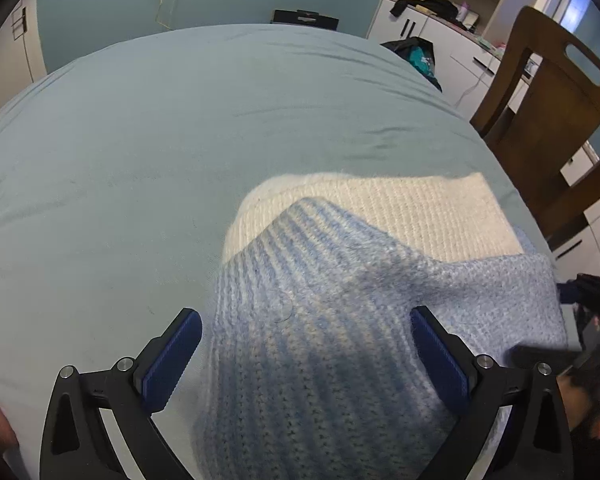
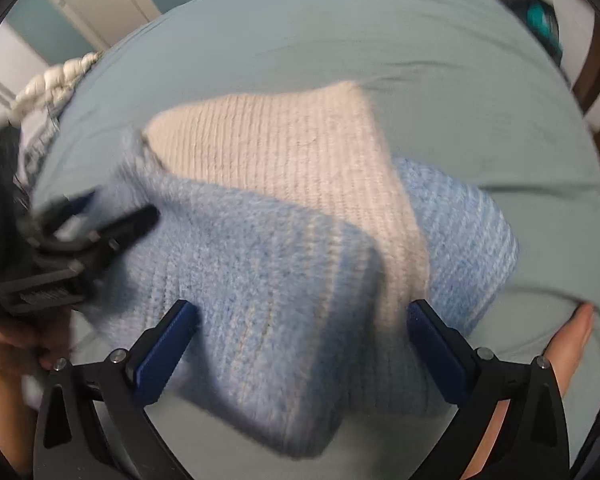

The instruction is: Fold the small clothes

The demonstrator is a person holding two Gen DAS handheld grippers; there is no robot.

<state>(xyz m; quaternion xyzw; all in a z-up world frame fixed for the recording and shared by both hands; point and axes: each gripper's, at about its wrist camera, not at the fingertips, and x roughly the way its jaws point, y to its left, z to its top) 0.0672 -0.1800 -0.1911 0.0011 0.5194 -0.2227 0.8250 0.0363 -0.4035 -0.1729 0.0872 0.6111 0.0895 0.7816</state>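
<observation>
On a bed [image 1: 180, 128] covered by a grey-green sheet, a blue-and-cream knitted garment [image 1: 340, 280] lies partly folded. Both tongs, left gripper [image 1: 306, 356] and right gripper [image 2: 302, 350], hover spread wide and empty above it, likely between folds. No containers appear.

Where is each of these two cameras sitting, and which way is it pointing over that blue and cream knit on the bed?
Left wrist view: sits on the left hand-held gripper, looking forward between its open fingers across the blue and cream knit garment and the bed sheet towards a wooden chair.
Right wrist view: sits on the right hand-held gripper, fingers open, looking down over the garment; the person's hand shows at lower right.
Shared: the garment and sheet; each view catches the other gripper at its edge.
</observation>
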